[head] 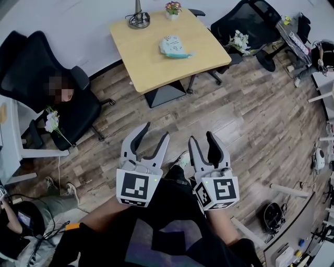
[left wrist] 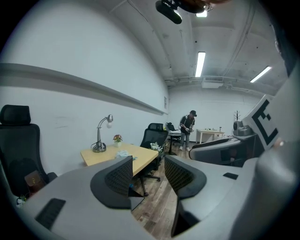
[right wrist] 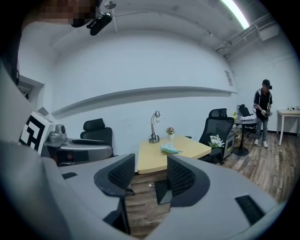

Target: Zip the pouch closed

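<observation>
A pale blue-green pouch [head: 174, 47] lies on the light wooden table [head: 151, 62] across the room; it also shows as a small shape in the left gripper view [left wrist: 123, 153] and in the right gripper view [right wrist: 170, 149]. Whether its zip is open is too small to tell. My left gripper [head: 156, 130] and right gripper [head: 201, 136] hang side by side over the wood floor, well short of the table. Both are open with nothing between the jaws, as the left gripper view [left wrist: 149, 164] and the right gripper view [right wrist: 151, 164] confirm.
A desk lamp [head: 138, 20] and a small flower pot [head: 173, 9] stand at the table's far edge. Black office chairs sit left [head: 49, 78] and right [head: 245, 23] of it. A person [left wrist: 187, 126] stands far off by another desk.
</observation>
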The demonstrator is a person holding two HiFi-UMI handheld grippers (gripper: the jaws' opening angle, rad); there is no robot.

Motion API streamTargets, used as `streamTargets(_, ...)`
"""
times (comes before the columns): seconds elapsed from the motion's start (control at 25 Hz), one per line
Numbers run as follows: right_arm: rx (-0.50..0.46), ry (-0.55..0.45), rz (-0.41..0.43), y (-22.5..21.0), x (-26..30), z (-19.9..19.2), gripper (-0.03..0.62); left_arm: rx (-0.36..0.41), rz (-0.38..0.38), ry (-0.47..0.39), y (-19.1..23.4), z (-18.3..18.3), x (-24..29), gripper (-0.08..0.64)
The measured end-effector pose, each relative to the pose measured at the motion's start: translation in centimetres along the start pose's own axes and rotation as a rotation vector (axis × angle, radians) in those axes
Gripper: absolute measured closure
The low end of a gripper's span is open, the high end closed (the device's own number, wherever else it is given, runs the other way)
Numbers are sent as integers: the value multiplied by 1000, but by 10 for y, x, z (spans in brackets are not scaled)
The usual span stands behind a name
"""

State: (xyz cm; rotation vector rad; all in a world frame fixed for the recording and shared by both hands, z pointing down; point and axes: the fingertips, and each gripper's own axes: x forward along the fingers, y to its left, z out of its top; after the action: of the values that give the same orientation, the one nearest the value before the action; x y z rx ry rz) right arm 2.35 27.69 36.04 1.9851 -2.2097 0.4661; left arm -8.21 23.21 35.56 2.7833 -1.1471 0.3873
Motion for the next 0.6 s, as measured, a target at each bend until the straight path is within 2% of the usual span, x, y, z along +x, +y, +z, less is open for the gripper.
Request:
streamTargets(0.08, 0, -2, -4, -5, 6, 1, 333, -12, 20, 8, 7, -2, 6, 334)
streamTargets(0.12, -1, -1, -3, -7, 9, 2, 323, -16, 28, 12, 10, -3, 10, 328)
streamTargets(0.32, -4, -2, 13, -26, 27, 7, 314, -15, 47, 19, 12, 2, 34, 322)
streamTargets(0.6, -18, -20, 37, -69, 46, 23, 316, 14, 44, 26, -8, 22, 79, 322)
